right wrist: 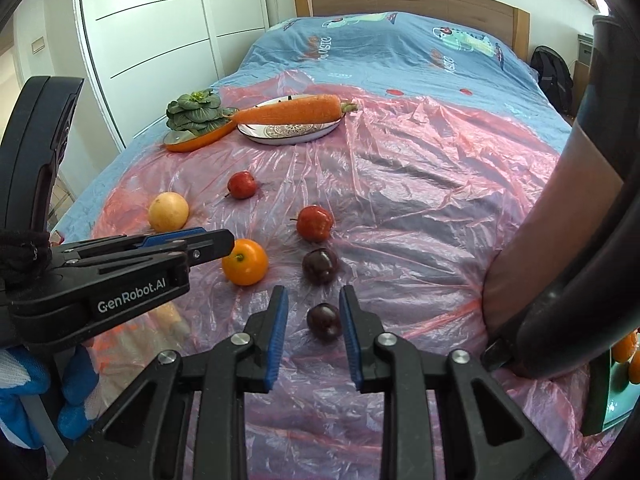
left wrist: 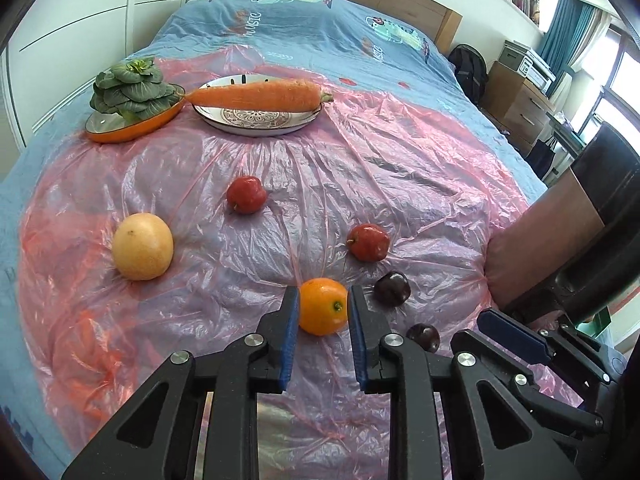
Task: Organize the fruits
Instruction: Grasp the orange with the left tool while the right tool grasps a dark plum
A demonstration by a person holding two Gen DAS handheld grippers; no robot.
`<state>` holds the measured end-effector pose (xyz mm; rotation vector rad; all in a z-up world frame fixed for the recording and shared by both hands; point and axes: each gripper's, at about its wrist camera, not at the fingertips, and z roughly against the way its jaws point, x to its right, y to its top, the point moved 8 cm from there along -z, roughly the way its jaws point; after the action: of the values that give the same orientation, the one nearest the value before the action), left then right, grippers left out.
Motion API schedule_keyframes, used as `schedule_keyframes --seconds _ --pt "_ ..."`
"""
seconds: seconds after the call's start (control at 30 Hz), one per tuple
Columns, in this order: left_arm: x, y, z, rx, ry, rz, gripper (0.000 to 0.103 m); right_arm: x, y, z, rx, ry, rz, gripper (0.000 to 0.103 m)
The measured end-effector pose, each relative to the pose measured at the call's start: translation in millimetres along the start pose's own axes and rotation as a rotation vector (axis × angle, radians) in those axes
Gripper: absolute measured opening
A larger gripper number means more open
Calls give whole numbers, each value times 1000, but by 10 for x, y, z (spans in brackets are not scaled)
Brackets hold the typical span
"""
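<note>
— How far along are you with the fruit?

— Hardly begun, I'd judge. On the pink plastic sheet (right wrist: 420, 200) over the bed, everything round lies loose. Biggest first: the pale yellow grapefruit (left wrist: 142, 246) sits alone on my left side, untouched. The orange (left wrist: 323, 306) is next, and my left gripper (left wrist: 323, 312) has its jaws spread wide on either side of it, not yet pinching. Two red apples (left wrist: 246, 194) lie farther out, well apart from each other. Smallest are two dark plums; the near plum (right wrist: 325, 321) sits between the wide-open jaws of my right gripper (right wrist: 313, 322), also not clamped.

— Anything already put away?

— At the right edge of my right camera there's a teal dish (right wrist: 600, 392) with something orange in it, possibly fruit; too cut off to be sure. The carrot (left wrist: 256, 96) and the leafy greens (left wrist: 130, 86) already rest on their own plates at the far end.

— So what's left?

— All six loose fruits, as far as I can tell.
</note>
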<state>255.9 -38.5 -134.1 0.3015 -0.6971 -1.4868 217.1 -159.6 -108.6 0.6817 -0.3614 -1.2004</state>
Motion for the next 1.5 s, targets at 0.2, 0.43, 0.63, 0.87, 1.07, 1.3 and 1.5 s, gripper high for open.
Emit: schedule_keyframes --seconds 0.2,0.43,0.63,0.87,1.07,1.3,1.5 --pt "-37 -119 23 -32 -25 12 20 49 -106 77 -17 -6 -28 37" --pt "49 -136 -202 -67 -29 -24 22 92 -221 -92 -57 12 -48 37" --pt "35 -129 -414 -85 -23 -32 28 123 -297 -340 -92 21 -59 37" --pt "91 -91 -500 -83 -26 -50 30 159 -309 -489 -105 29 -71 37" --pt "124 -79 -590 -94 -28 -57 31 163 -295 -564 -109 29 -68 37" --pt "142 -33 -717 -102 -18 -73 33 187 -307 -610 -110 33 -73 37" --pt "161 32 -751 -91 -21 -76 35 196 -318 -636 -110 38 -82 37"
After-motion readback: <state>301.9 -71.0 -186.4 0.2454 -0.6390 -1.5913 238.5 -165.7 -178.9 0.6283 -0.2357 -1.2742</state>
